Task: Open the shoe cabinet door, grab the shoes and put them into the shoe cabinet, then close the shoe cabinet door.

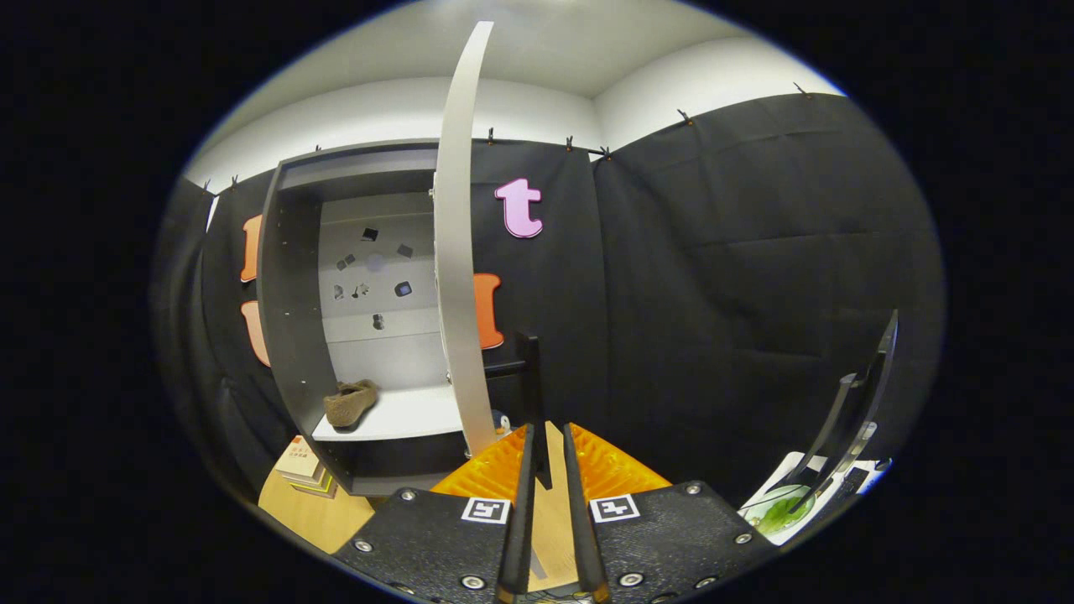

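The dark grey shoe cabinet [289, 319] stands open on the pale wooden counter [315, 516], ahead and to the left of the tongs [548, 503]. Its tall pale door [457, 252] is swung out edge-on toward the camera, and the door's lower end comes down just ahead of the left finger, close to its tip. To the left of that door edge the cabinet's mouth is open, with clear room above the white shelf [403, 415] up to the cabinet's top board.

A brown suede shoe [351, 403] lies on that shelf near its left front corner, close to the cabinet's left wall, well left of the tongs and beyond the door edge. The rest of the shelf to the right of the shoe is bare.

The tongs stand narrow, with only a slim gap between the two fingers and nothing held in it; bare counter shows through the gap.

A small stack of books [304, 470] rests on the counter at the cabinet's lower left corner. To the right of the tongs, a dark slanted stand [847, 419] rises over a white tray [793, 503] with something green on it.
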Tool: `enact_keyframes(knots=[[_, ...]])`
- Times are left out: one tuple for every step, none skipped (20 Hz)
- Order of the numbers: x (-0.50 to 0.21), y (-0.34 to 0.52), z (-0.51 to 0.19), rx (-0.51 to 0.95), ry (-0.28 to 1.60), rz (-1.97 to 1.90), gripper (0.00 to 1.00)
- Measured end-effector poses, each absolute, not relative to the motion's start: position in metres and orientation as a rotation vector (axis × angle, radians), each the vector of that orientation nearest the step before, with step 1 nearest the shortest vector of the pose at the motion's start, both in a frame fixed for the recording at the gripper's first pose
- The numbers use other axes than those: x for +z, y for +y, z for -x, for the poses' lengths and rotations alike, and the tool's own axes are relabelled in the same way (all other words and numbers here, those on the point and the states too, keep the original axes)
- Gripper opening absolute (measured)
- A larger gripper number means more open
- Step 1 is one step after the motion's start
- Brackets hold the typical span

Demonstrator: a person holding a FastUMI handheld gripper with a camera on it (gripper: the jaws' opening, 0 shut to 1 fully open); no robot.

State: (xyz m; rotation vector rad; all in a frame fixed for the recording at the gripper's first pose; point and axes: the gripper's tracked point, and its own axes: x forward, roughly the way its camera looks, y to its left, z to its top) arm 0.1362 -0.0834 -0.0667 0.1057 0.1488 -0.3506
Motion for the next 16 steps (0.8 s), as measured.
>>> enact_keyframes(knots=[[-0.066,-0.082,-0.135,-0.359,0.147,-0.101,0.21],[-0.062,-0.081,-0.133,-0.360,0.138,-0.102,0.21],[-0.059,-0.078,-0.130,-0.354,0.130,-0.109,0.21],[-0.056,-0.074,-0.128,-0.348,0.124,-0.114,0.21],[-0.054,-0.070,-0.126,-0.339,0.120,-0.116,0.21],[-0.052,-0.066,-0.125,-0.333,0.121,-0.115,0.21],[-0.049,-0.060,-0.123,-0.324,0.117,-0.113,0.21],[-0.047,-0.053,-0.121,-0.312,0.115,-0.109,0.21],[-0.044,-0.046,-0.120,-0.302,0.112,-0.106,0.21],[-0.042,-0.038,-0.117,-0.288,0.110,-0.103,0.21],[-0.042,-0.031,-0.117,-0.276,0.111,-0.102,0.21],[-0.041,-0.024,-0.115,-0.261,0.109,-0.104,0.21],[-0.041,-0.015,-0.115,-0.248,0.113,-0.106,0.21],[-0.043,-0.008,-0.114,-0.237,0.117,-0.105,0.21],[-0.045,-0.002,-0.114,-0.226,0.122,-0.102,0.21],[-0.047,0.004,-0.113,-0.218,0.128,-0.099,0.21]])
